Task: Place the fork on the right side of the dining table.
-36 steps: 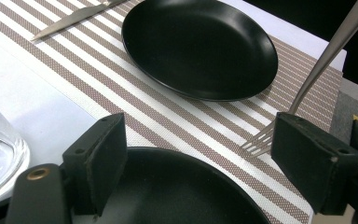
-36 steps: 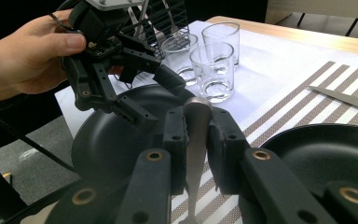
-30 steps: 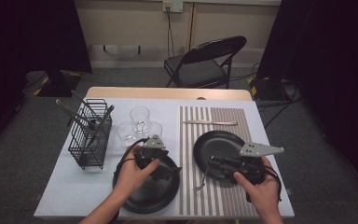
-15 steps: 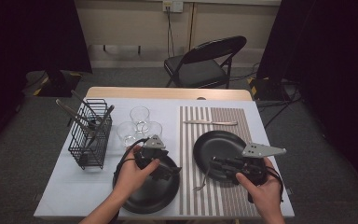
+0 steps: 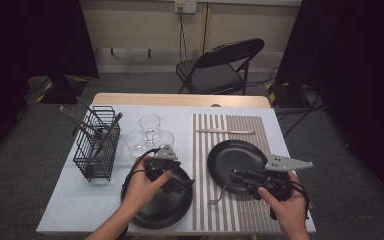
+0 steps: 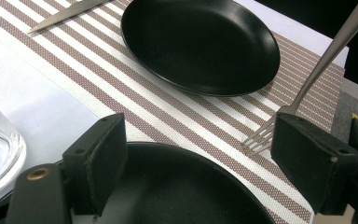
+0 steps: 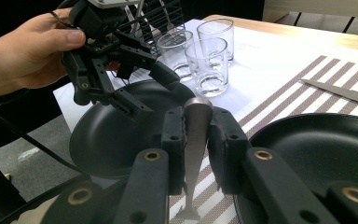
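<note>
In the right gripper view, the right gripper point(image 7: 196, 140) at the centre of the frame is clenched on the handle of a slim silver metal fork point(image 7: 195, 140); the fork hangs down with its prongs toward the brown-and-white striped placemat point(image 7: 279, 100). In the left gripper view, the fork's prongs point(image 6: 258, 139) touch the mat at the right of the frame, between two round black plates. The left gripper point(image 6: 200, 158) is released, with its jaws wide apart above the near black plate point(image 6: 177, 191) at the bottom. The far black plate point(image 6: 200, 42) lies at the top. In the high view, three clear glasses point(image 5: 149, 134) stand left of centre, beside a black wire basket point(image 5: 97, 147).
</note>
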Tool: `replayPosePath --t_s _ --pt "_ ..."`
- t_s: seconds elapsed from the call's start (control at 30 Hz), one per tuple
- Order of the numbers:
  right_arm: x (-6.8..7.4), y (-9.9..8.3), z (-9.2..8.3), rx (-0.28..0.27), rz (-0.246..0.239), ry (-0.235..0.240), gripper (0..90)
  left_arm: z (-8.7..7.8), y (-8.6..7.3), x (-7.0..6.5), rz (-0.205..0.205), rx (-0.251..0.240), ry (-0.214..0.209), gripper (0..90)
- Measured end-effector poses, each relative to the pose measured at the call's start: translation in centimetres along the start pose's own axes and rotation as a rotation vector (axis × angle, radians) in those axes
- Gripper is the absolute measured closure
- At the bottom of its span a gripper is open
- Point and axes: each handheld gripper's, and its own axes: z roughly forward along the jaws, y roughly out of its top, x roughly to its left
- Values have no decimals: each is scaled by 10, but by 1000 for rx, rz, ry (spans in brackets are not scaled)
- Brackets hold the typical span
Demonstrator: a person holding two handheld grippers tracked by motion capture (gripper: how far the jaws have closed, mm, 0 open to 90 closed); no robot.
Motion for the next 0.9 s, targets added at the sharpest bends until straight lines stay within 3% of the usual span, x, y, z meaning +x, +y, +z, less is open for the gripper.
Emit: replayPosePath --t_s 0.6,0.9 --pt "-1 -7 -7 12 17 -40 731 5 0 0 -6 8 -4 184" --pt "-2 -12 -14 10 28 -62 726 9 3 -2 9 16 -19 184"
